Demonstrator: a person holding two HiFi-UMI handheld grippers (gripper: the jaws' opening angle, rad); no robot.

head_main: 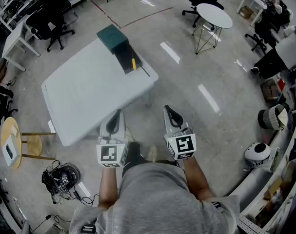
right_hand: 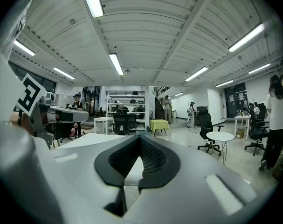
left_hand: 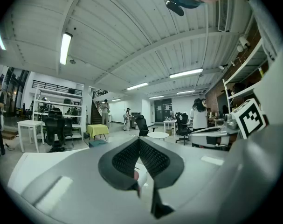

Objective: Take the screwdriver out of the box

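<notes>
A dark green box (head_main: pixel 112 37) stands at the far corner of the pale grey table (head_main: pixel 84 99), with its black open part (head_main: pixel 127 58) lying toward me. A yellow-handled screwdriver (head_main: pixel 133 63) rests in that black part. My left gripper (head_main: pixel 119 113) hovers over the table's near edge, far short of the box; in the left gripper view its jaws (left_hand: pixel 139 141) meet at the tips with nothing between them. My right gripper (head_main: pixel 168 109) hangs over the floor just right of the table. It (right_hand: pixel 140 138) is shut and empty too.
A round white table (head_main: pixel 214 15) and black office chairs (head_main: pixel 52 21) stand beyond the grey table. A wooden stool (head_main: pixel 11 140) and a tangle of cables (head_main: pixel 62 177) lie at the left. Several people (left_hand: pixel 198 115) stand far off in the room.
</notes>
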